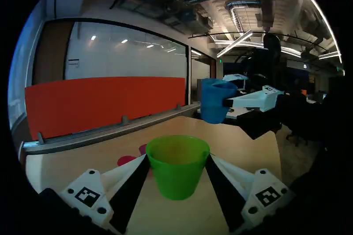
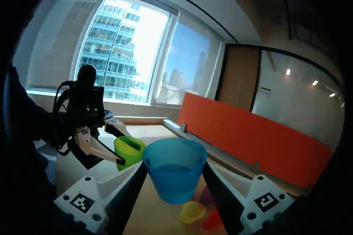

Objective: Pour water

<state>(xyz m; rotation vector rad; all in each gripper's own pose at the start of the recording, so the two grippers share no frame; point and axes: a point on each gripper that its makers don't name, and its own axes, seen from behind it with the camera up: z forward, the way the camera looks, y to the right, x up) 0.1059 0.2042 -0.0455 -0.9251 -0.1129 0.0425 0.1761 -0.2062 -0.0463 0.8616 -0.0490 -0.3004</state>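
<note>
two cups are in the air and no water is moving between them. the left gripper [image 1: 178, 160] is clamped on a green cup [image 1: 178, 173], one finger pressing each side of its wall, and holds it upright above the pale wooden table [image 1: 238, 147]. the right gripper [image 2: 175, 169] grasps a blue cup [image 2: 175, 173] the same way, both fingers against its sides, also upright. through the blue cup's translucent wall a darker band shows in the lower part, which i take to be the water, sitting below the rim. in the left gripper view the blue cup [image 1: 214, 100] hangs farther off, up and to the right of the green one, apart from it and not over its mouth. in the right gripper view the green cup [image 2: 128, 149] sits beyond and to the left of the blue cup; its inside looks empty, though it is too small to be sure. a few small coloured cups [image 2: 192, 211] rest on the table beneath, and an orange panel [image 1: 106, 102] runs along the table's far edge. as i judge it, the picking up is done and the pour itself has not begun: what is left is to bring the blue rim over the green cup's mouth, tip it slowly, then level it and set both down. the risk is spilling if the rims are not lined up first.
</note>
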